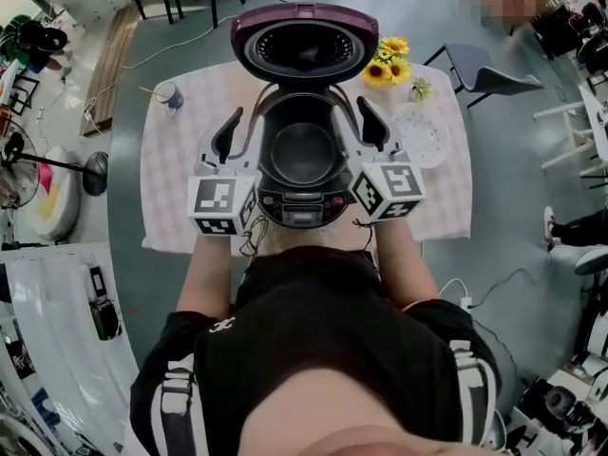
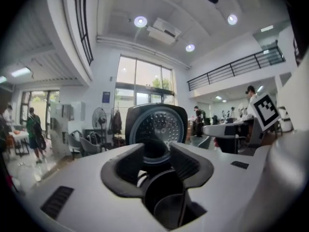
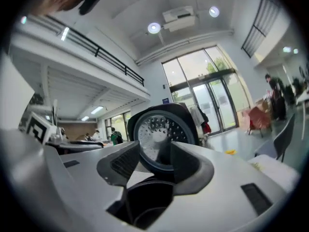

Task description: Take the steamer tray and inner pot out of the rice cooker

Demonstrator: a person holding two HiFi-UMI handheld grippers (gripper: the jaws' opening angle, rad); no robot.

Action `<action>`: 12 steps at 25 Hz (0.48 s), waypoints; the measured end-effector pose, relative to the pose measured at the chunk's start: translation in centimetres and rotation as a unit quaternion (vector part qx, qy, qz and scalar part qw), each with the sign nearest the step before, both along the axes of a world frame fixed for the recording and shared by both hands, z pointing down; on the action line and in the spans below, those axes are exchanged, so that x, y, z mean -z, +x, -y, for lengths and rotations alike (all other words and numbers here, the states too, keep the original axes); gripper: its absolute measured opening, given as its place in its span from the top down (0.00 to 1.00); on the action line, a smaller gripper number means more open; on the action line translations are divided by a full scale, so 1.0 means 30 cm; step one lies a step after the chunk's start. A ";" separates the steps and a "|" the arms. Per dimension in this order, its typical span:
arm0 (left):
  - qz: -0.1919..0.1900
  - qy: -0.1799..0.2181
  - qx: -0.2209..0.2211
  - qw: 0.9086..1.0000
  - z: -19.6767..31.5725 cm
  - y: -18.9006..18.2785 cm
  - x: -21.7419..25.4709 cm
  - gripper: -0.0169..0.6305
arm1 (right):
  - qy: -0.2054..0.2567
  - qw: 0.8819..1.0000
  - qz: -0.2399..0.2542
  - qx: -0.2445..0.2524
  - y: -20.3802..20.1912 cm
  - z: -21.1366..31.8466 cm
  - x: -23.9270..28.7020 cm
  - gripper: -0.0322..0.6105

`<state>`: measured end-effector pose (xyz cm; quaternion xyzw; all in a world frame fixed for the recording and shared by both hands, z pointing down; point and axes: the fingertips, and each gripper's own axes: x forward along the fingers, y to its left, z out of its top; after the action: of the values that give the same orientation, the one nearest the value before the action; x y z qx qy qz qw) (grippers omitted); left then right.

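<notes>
Flanking the open rice cooker [image 1: 302,207] from both sides, we hold the left gripper [image 1: 228,133] at the left edge of its well and the right gripper [image 1: 370,126] at the right edge, both pointing about level and away from us toward the raised lid [image 1: 306,46]. The inner pot [image 1: 302,155] sits in the well between them: inward and slightly below each set of jaws, to the right of the left gripper and to the left of the right one, neither noticeably nearer. Each gripper view shows its jaws apart, pads pressing on nothing, with the lid framed in the gap and the pot's dark curve low in the foreground. The pot is round, dark and glossy, mouth up, and looks empty; being round, it has no long axis, so we judge the rim at its two opposite sides to be what a lift depends on. A white dotted disc [image 1: 423,139], which we take to be the steamer tray, lies on the tablecloth [image 1: 171,188] just right of the cooker, near the yellow flowers [image 1: 388,63].
</notes>
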<state>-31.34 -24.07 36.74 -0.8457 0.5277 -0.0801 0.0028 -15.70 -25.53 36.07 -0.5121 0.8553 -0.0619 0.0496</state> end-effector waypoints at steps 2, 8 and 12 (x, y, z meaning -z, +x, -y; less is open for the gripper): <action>-0.046 -0.033 -0.034 0.998 0.003 -0.007 -0.014 0.51 | -0.035 0.997 0.066 0.031 -0.015 0.002 -0.007 0.58; -0.186 -0.135 -0.066 0.971 0.028 -0.112 -0.086 0.49 | -0.125 0.981 0.135 0.059 0.024 0.018 -0.084 0.54; -0.278 -0.216 -0.089 0.932 0.037 -0.168 -0.147 0.49 | -0.224 0.956 0.166 0.088 0.057 0.012 -0.191 0.54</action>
<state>-36.38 -25.19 41.15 -0.8577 0.3996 0.0469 -0.3201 -13.99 -25.88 41.79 -0.4154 0.8408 -0.3403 0.0693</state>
